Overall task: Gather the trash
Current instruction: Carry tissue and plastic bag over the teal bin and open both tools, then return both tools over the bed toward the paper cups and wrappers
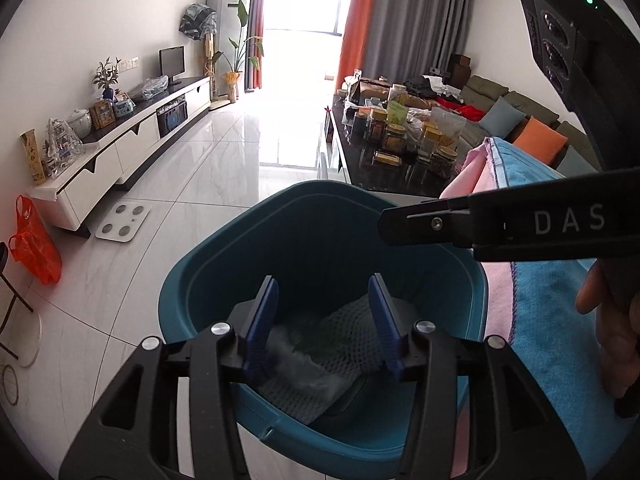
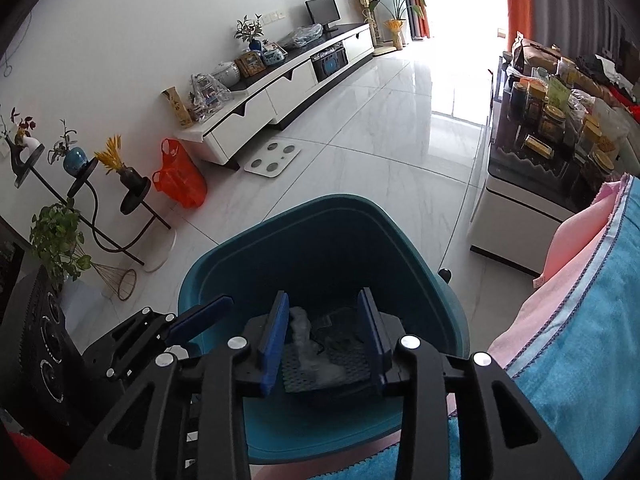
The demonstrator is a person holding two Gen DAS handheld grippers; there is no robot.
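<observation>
While both grippers hang over the teal bin (image 1: 224, 276), each cam shows its own jaws parted w/ nothing pressed between the pads. Left gripper (image 1: 324, 320) has blue fingers (image 1: 262, 320) apart, and the trash (image 1: 316, 360), a white mesh sheet w/ clear plastic wrap, lies loose in the bin bottom beyond them. Right gripper (image 2: 324, 336) is likewise parted, the same mesh and wrap seen down between its pads, not touched as far as I can tell.

Left cam alone shows the right gripper from the side, a closed-looking black profile, plus part of the hand (image 1: 616, 340) holding it at near right. Right cam alone shows the left gripper at near left, one blue finger poking over the bin rim.

Blue towel (image 2: 580, 340) and pink cloth (image 2: 568, 240) drape just right of the bin in both views. Further out on the white tile floor: orange plastic bag (image 2: 180, 180) and a white scale (image 2: 272, 160), left side. Right cam only: black plant stand (image 2: 92, 208) w/ vases at far left. Far left wall has the TV cabinet (image 1: 120, 148); far right a dark table (image 1: 384, 168) crowded w/ jars. Sofa (image 1: 516, 108) w/ cushions shows in left cam only.
</observation>
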